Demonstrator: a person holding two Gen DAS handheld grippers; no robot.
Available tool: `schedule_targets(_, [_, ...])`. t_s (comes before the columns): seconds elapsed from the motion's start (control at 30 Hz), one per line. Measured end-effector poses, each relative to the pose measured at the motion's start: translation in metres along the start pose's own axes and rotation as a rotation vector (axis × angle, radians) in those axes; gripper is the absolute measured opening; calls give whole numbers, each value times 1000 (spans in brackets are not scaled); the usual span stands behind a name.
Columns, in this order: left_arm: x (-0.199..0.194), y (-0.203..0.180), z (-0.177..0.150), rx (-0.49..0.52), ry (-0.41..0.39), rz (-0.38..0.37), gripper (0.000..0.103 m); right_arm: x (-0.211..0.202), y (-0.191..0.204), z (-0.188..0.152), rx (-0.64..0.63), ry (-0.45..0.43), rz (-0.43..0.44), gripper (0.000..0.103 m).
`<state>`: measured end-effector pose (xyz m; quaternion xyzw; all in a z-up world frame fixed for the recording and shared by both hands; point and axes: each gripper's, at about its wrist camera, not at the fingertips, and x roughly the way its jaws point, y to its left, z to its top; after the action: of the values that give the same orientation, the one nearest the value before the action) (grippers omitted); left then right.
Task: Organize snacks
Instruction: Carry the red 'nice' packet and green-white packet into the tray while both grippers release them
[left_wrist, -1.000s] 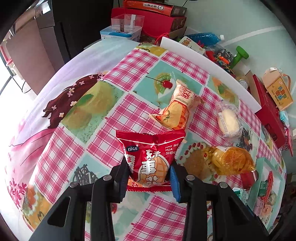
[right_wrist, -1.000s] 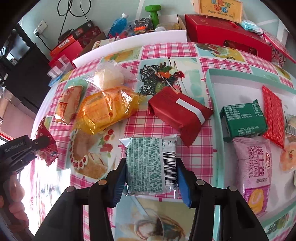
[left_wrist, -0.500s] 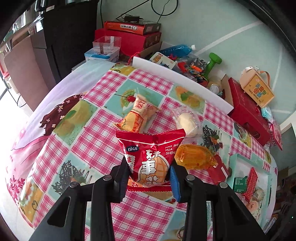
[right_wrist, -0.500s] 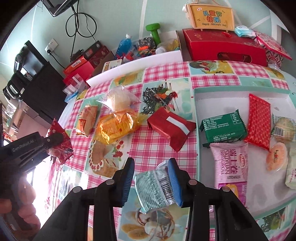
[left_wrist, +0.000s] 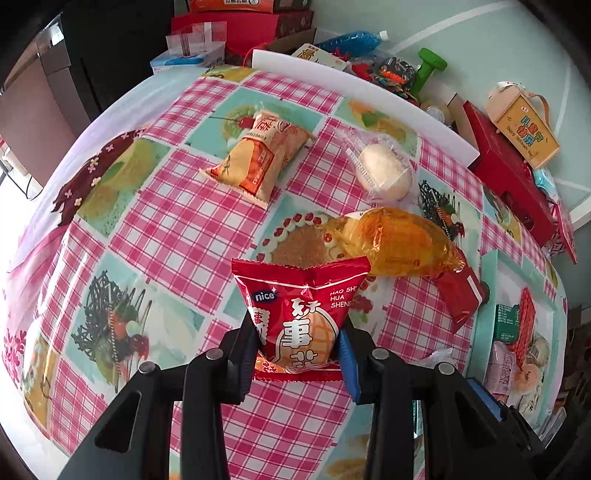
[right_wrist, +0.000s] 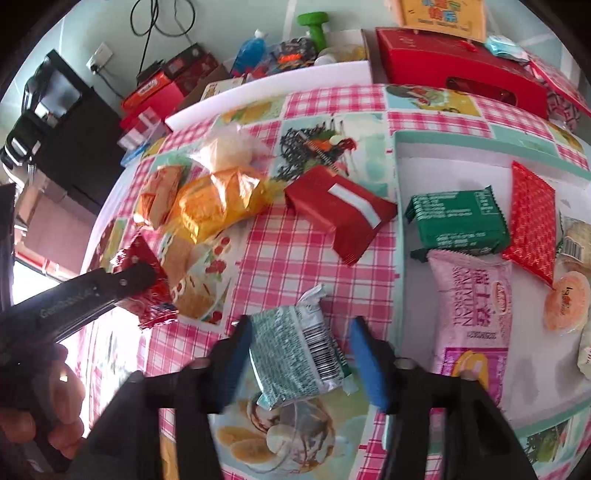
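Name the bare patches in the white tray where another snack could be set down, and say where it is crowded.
The white tray is bare along its far edge, beyond the green packet and the red packet. There is also a bare patch near the pink packet and the round orange snack. The middle is crowded.

My left gripper (left_wrist: 299, 350) is a black plastic fork of two angular arms, each carrying a round silver screw head, ending in fingers (left_wrist: 349, 363) lined with blue pads. My right gripper (right_wrist: 301, 354) has the same black arms and blue pads. In the right wrist view, at nine o'clock, the left tool's black side bears pale lettering, with my bare hand (right_wrist: 40, 413) below it.
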<state>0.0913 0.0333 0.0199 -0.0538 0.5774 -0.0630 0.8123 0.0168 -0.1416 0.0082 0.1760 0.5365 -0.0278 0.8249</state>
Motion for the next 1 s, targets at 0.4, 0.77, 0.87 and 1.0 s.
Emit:
schedule_targets(0.4, [2, 9, 1, -26, 12, -33, 40, 30, 33, -18, -198, 29, -193, 61])
schedule_targets(0.77, [7, 11, 1, -43, 30, -28, 40, 29, 16, -13, -165, -34, -206, 53])
schedule_targets(0.87, [9, 10, 1, -45, 33, -24, 40, 29, 16, -10, -154, -44, -205, 52])
schedule_targets(1.0, [8, 7, 2, -42, 23, -23, 40, 26, 10, -8, -130, -55, -169, 52])
